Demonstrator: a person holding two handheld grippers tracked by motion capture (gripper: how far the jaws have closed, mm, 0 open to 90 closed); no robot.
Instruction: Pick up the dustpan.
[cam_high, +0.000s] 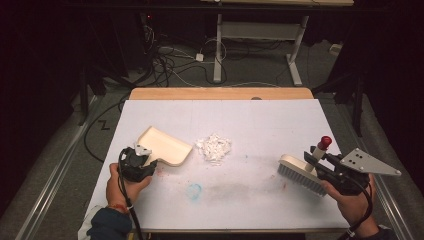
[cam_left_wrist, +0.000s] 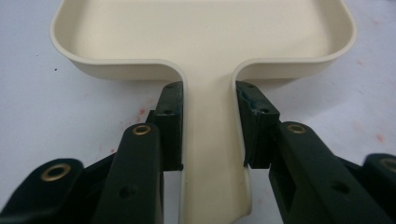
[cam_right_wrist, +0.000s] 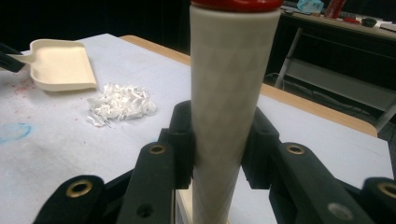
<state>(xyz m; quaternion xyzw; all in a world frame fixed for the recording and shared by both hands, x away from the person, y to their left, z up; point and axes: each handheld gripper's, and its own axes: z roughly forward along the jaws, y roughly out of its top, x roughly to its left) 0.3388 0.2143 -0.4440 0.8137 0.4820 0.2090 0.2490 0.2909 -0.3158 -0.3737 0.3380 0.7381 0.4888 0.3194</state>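
Nearest cam, bottom of high view: two hands w/ grippers. Left gripper (cam_high: 141, 151) at desk's left-front, fingers (cam_left_wrist: 170, 122) clamped on both sides of cream dustpan (cam_high: 166, 146) handle; in left gripper view handle runs straight up btwn the two black pads, both pads touching it, pan tray opening beyond. Dustpan flat on desk (cam_high: 250, 195), open mouth pointing right toward shredded paper pile (cam_high: 214, 148), just beside it but apart.

Right gripper (cam_high: 316, 157) at desk's right side, grey three-cornered plate on top, fingers (cam_right_wrist: 181, 140) closed round white brush handle (cam_right_wrist: 226, 107) w/ red cap at its end. Handle upright btwn pads in right gripper view, tilted a bit in high view. Brush head (cam_high: 300, 174) w/ bristles down on desk, well apart from paper pile, to its right.

Desk covered w/ white sheet, wooden edge at far side. Blue smudge (cam_high: 194, 190) near front-centre, faint red specks by dustpan. Cables on floor beyond desk, white desk frame farther back.
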